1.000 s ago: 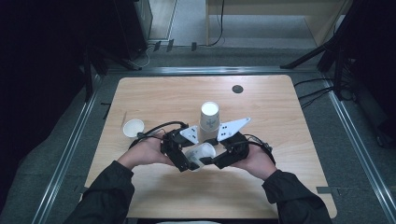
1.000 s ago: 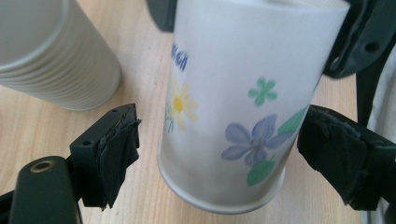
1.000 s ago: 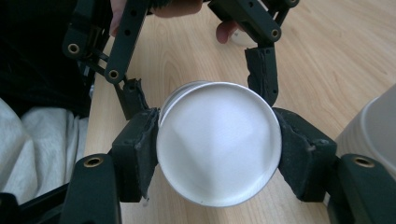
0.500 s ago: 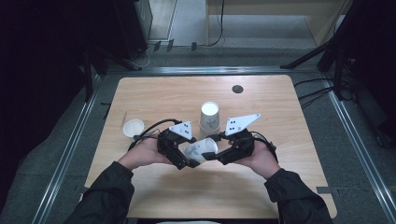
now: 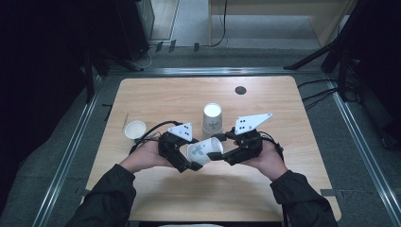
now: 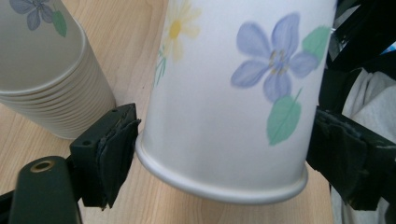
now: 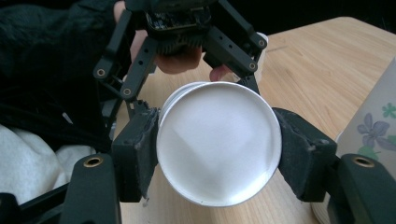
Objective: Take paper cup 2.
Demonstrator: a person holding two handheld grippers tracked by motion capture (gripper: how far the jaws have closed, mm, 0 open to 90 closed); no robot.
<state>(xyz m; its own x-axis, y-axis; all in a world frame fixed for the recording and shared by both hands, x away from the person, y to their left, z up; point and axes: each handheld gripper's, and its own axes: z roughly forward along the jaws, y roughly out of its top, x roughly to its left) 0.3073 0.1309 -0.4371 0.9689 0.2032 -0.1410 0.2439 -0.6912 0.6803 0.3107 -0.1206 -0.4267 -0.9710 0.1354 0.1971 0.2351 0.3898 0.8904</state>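
Cup [image 5: 204,151] lies sideways between grippers (right gripper [image 5: 226,152] clamps it, left gripper [image 5: 188,158] just loosened).

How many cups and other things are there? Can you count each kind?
Cup held up: 1
Stack of cups: 1
Small cup standing alone: 1
Black round spot: 1
Grippers: 2 (left gripper, jaws just been opening, cup between them; right gripper, shut on that cup's bottom)
Total: 6
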